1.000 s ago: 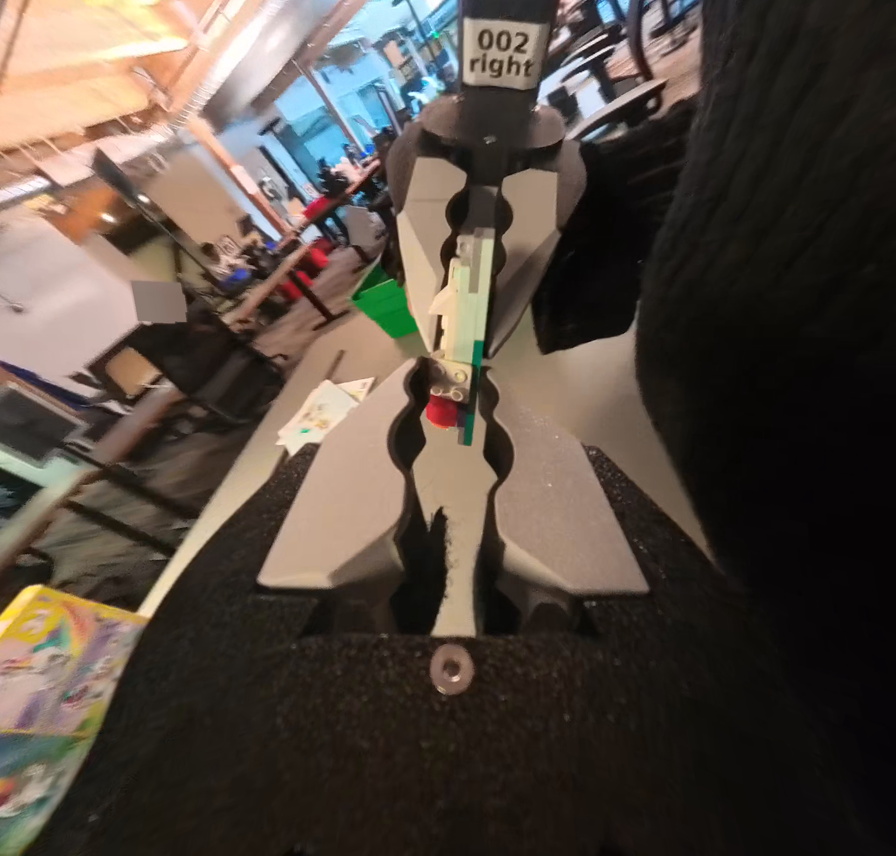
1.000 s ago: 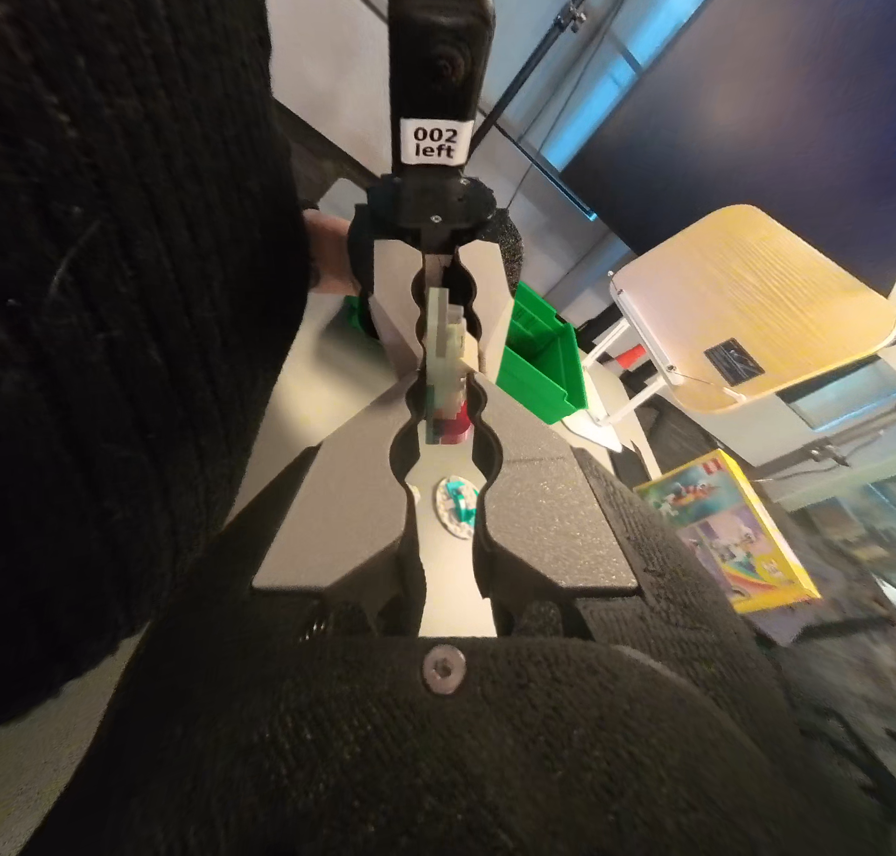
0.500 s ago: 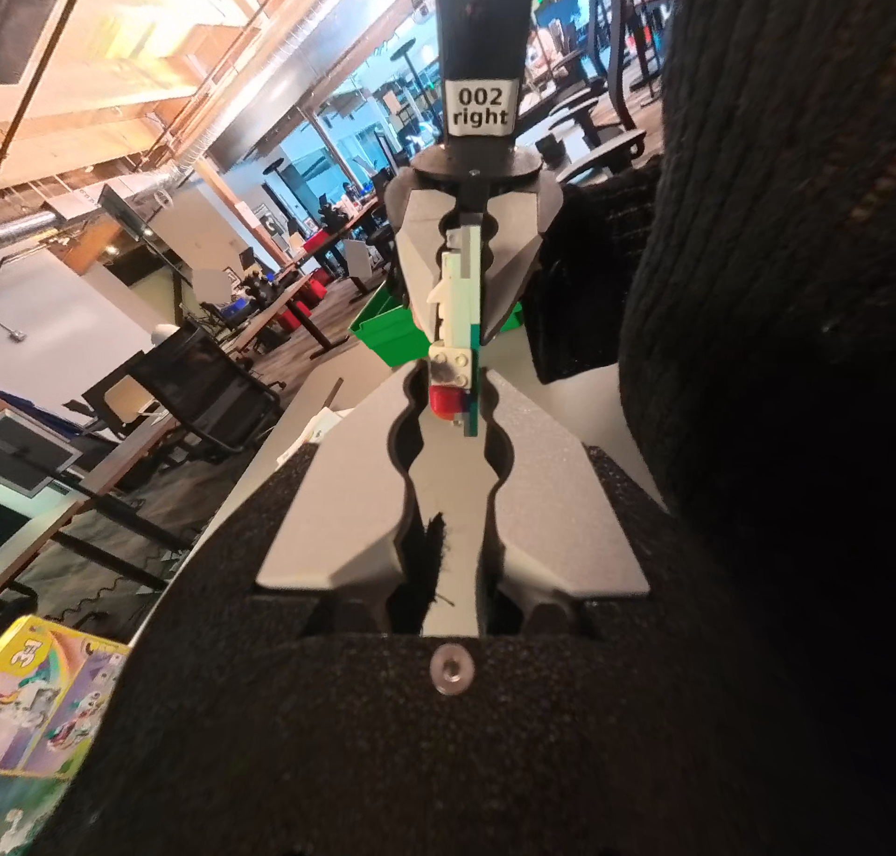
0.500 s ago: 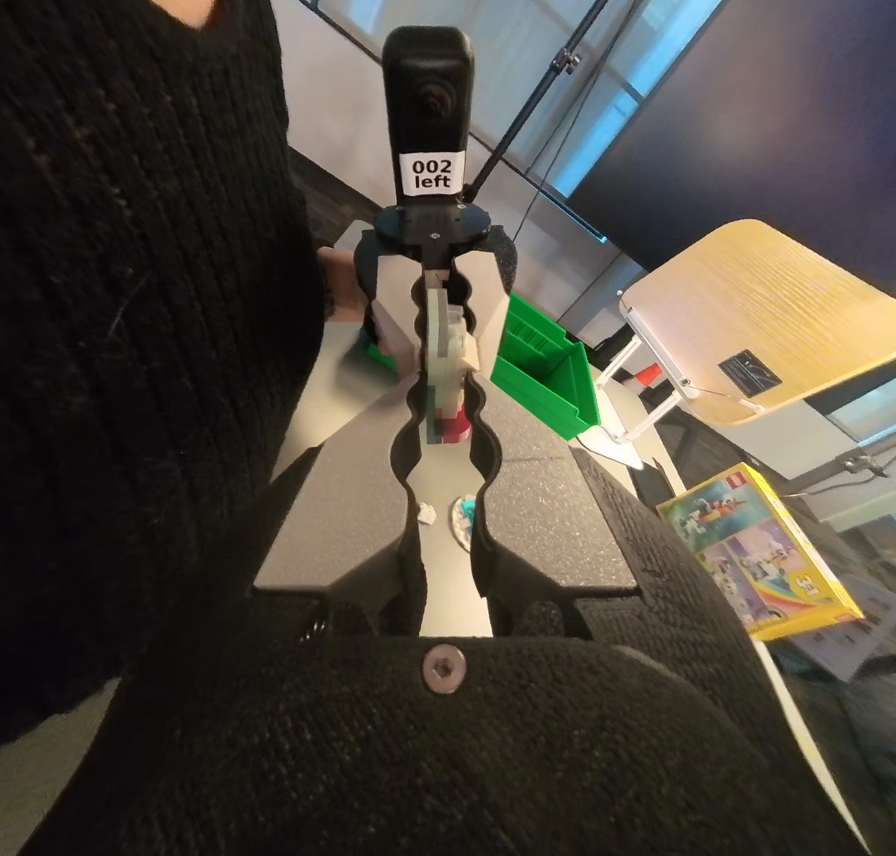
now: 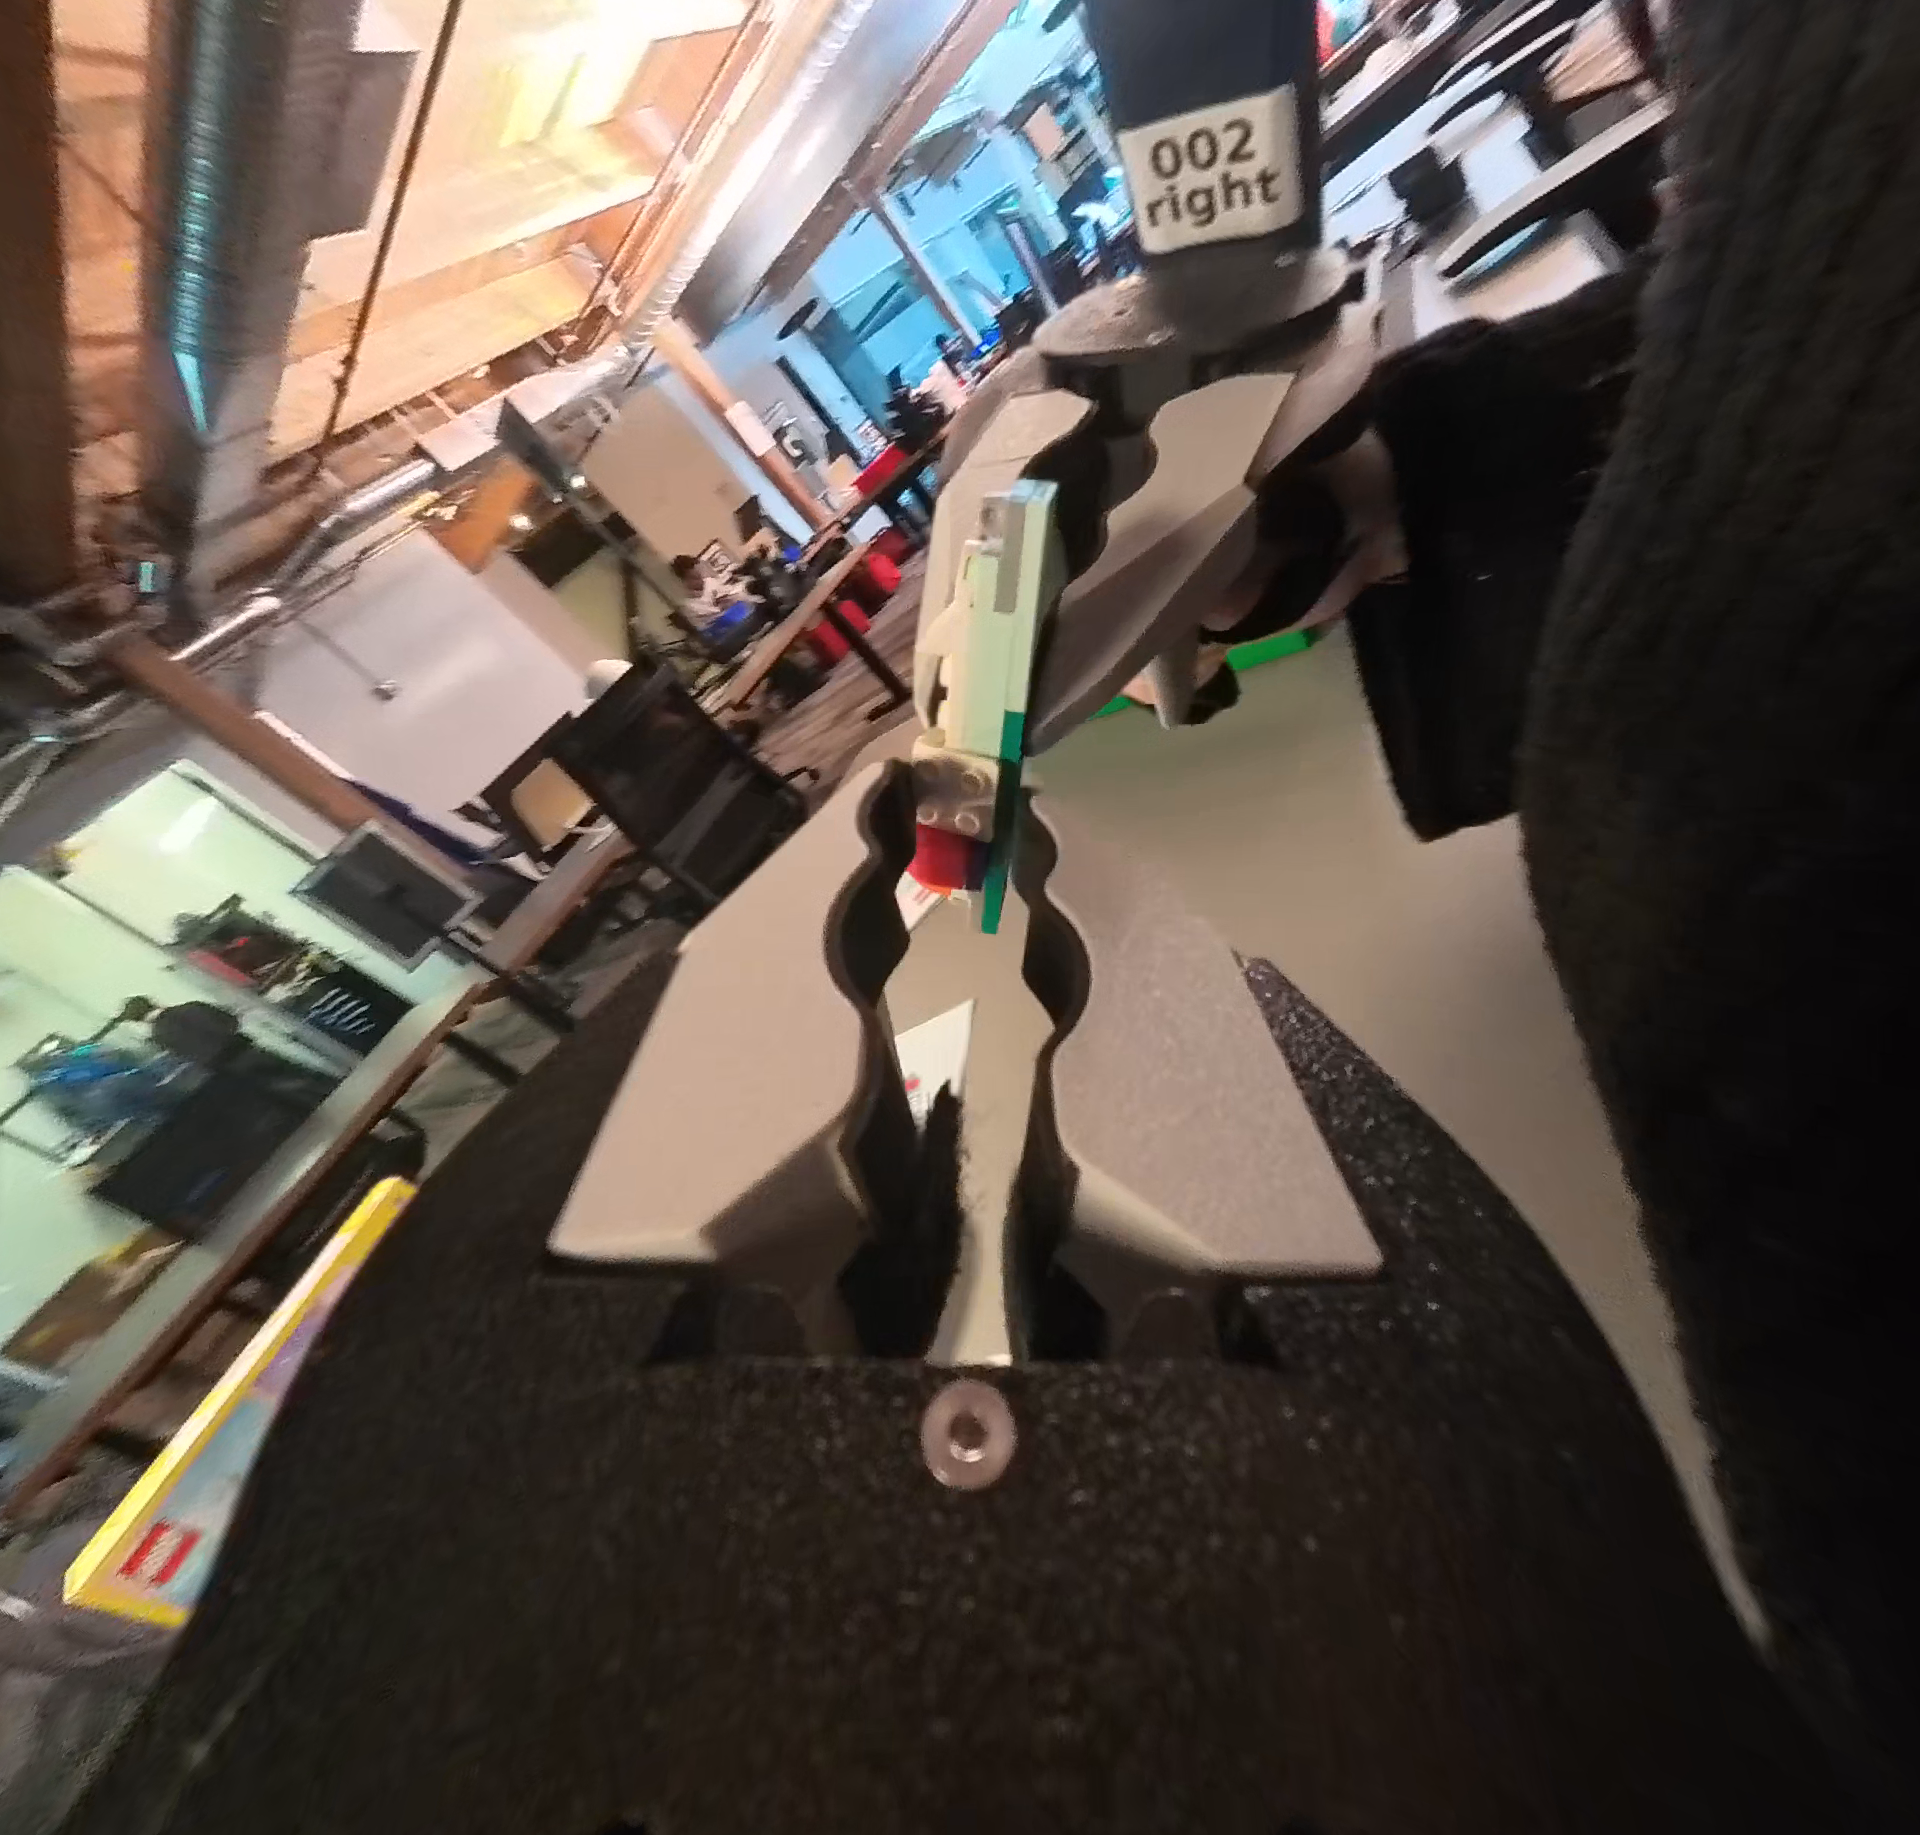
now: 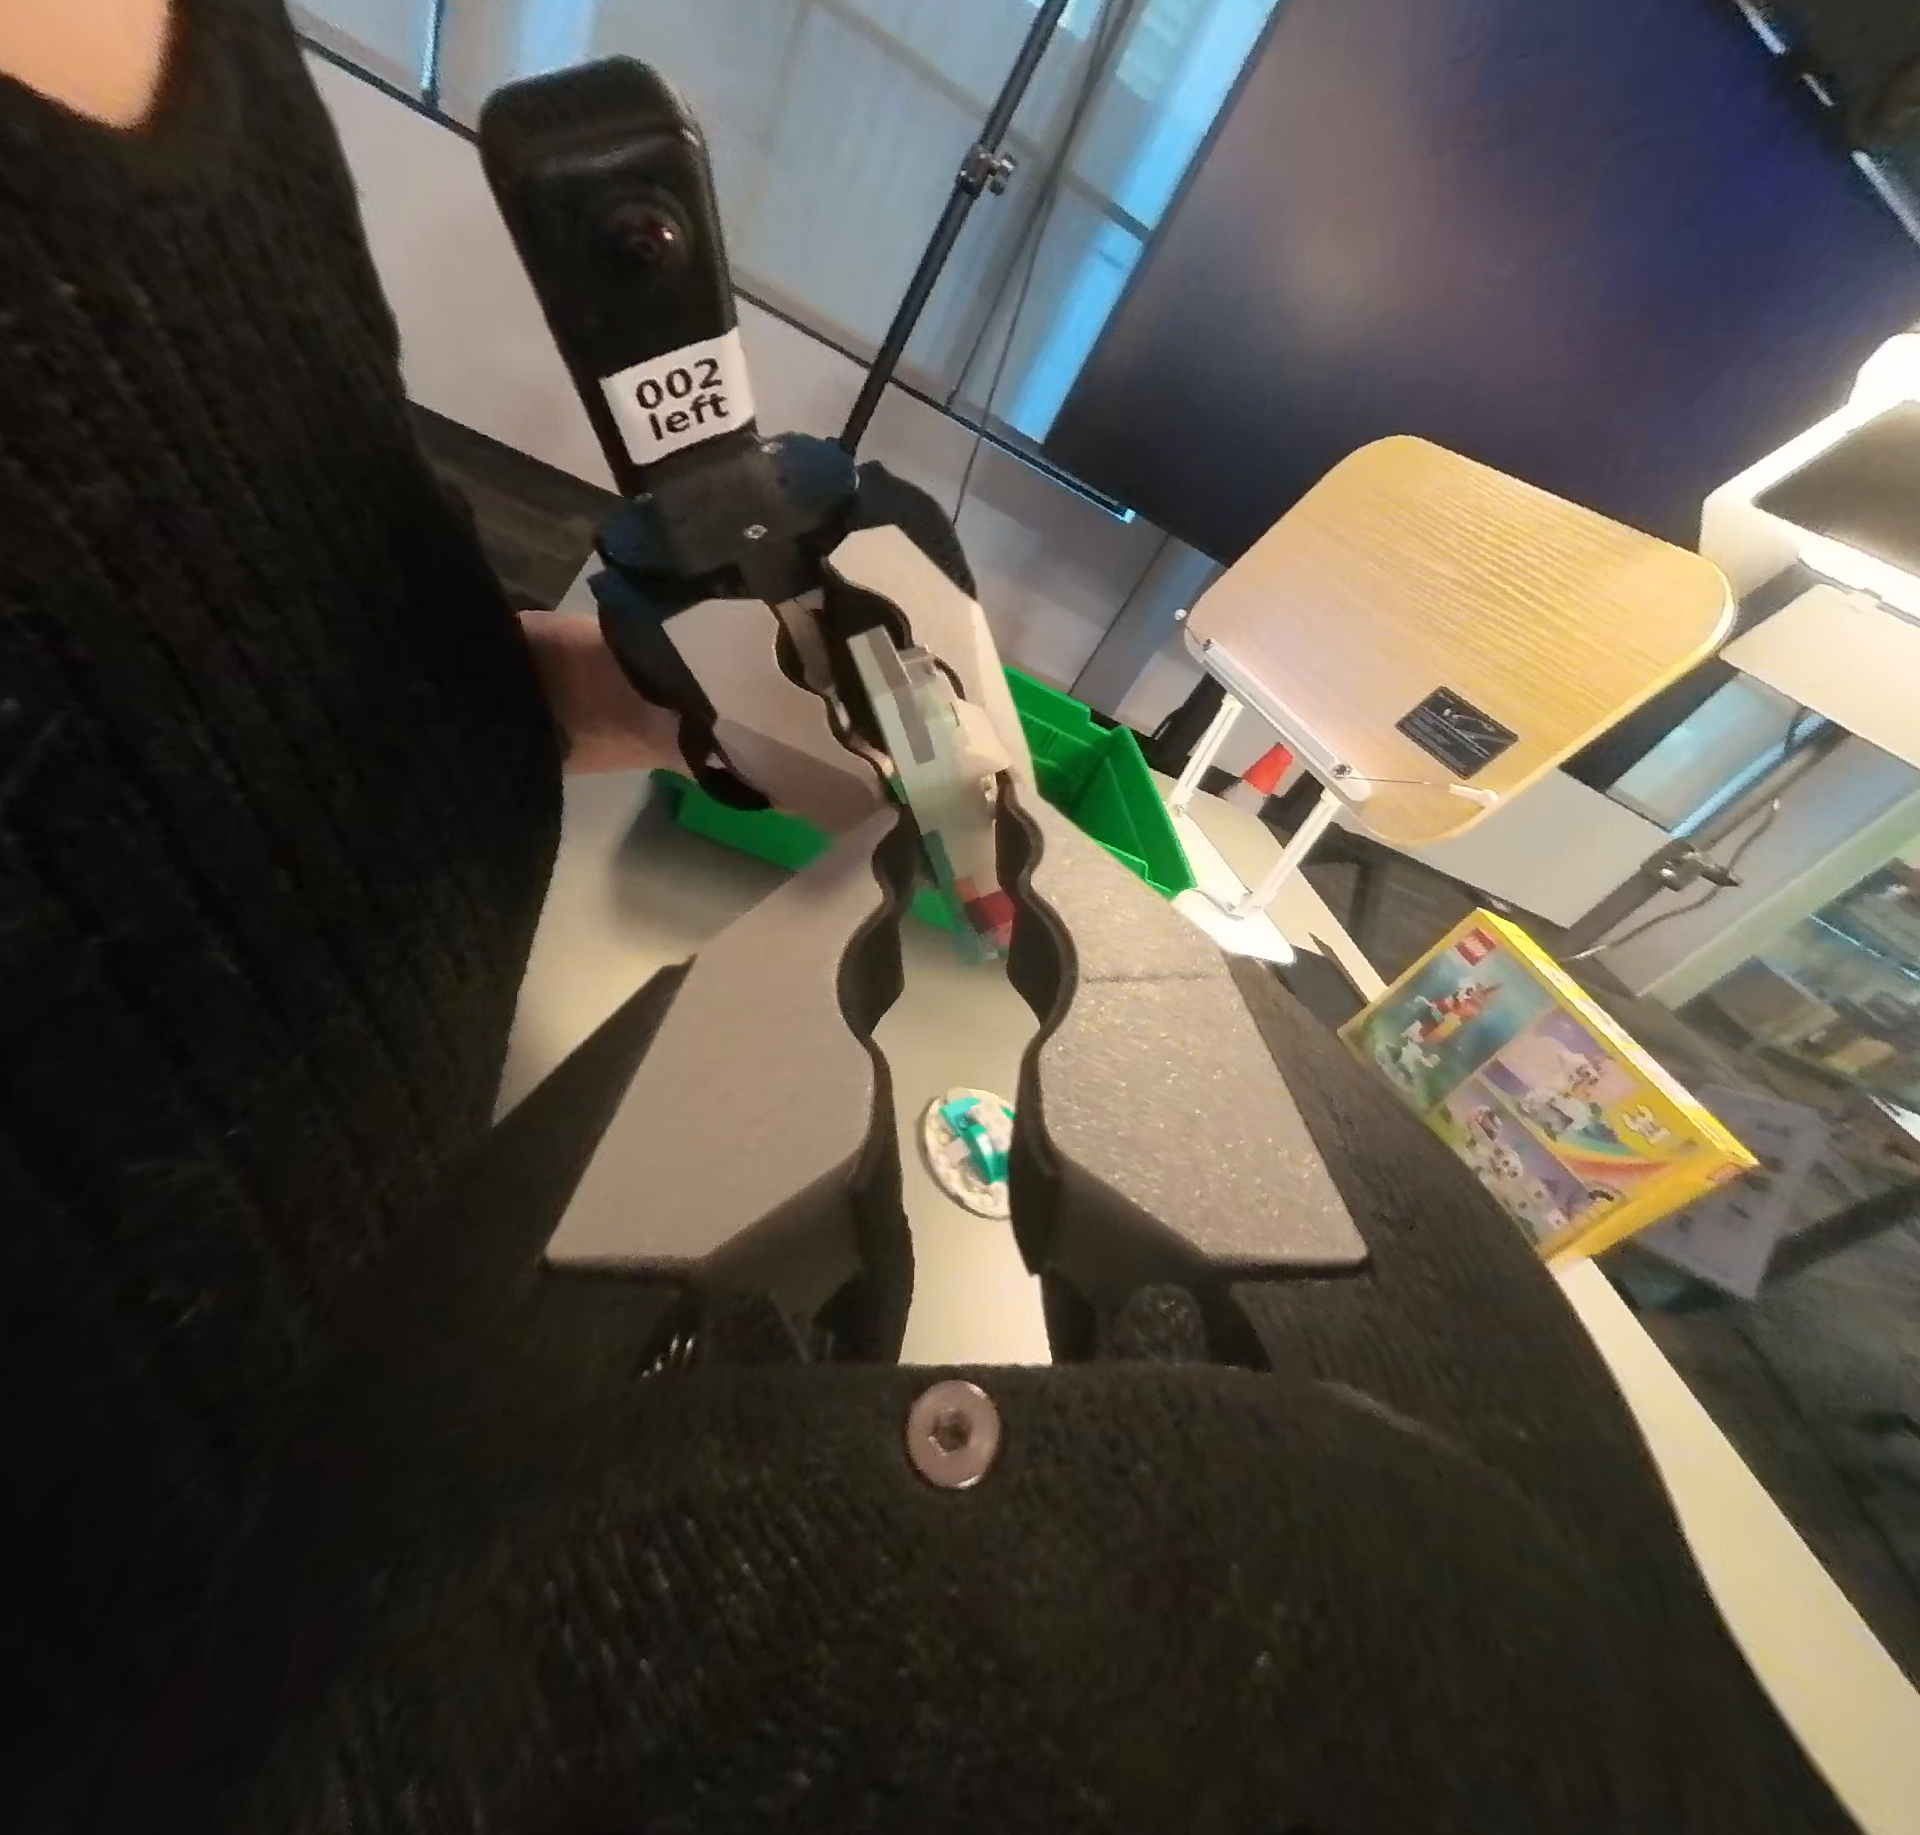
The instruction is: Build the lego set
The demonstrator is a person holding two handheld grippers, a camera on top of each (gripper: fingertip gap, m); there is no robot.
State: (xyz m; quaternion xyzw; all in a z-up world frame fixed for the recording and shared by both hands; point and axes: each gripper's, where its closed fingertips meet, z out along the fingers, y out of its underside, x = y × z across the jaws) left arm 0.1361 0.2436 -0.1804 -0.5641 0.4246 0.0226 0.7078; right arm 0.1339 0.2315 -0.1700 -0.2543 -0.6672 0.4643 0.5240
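Note:
A small lego assembly (image 5: 992, 632) of white and grey bricks on a thin teal plate, with a red piece (image 5: 940, 855) at one end, hangs in the air between my two grippers, which face each other tip to tip. My left gripper (image 5: 956, 798) is shut on the end with the red piece. My right gripper (image 6: 956, 829) is shut on the assembly (image 6: 935, 746) from the other side. In the right wrist view the red piece (image 6: 987, 912) sits between my fingertips. Both are held above the grey table (image 5: 1247, 850).
A round white and teal lego piece (image 6: 971, 1141) lies on the table below the right gripper. A green bin (image 6: 1101, 798) stands behind. A yellow lego box (image 6: 1538, 1089) lies at the right; it also shows in the left wrist view (image 5: 239, 1411). A person's black sweater (image 6: 208, 746) is close by. Left and right tips are no more than a few centimetres apart.
Both grippers have tilted and drawn a little closer together, still holding the assembly between them. The assembly now leans sideways in both views.

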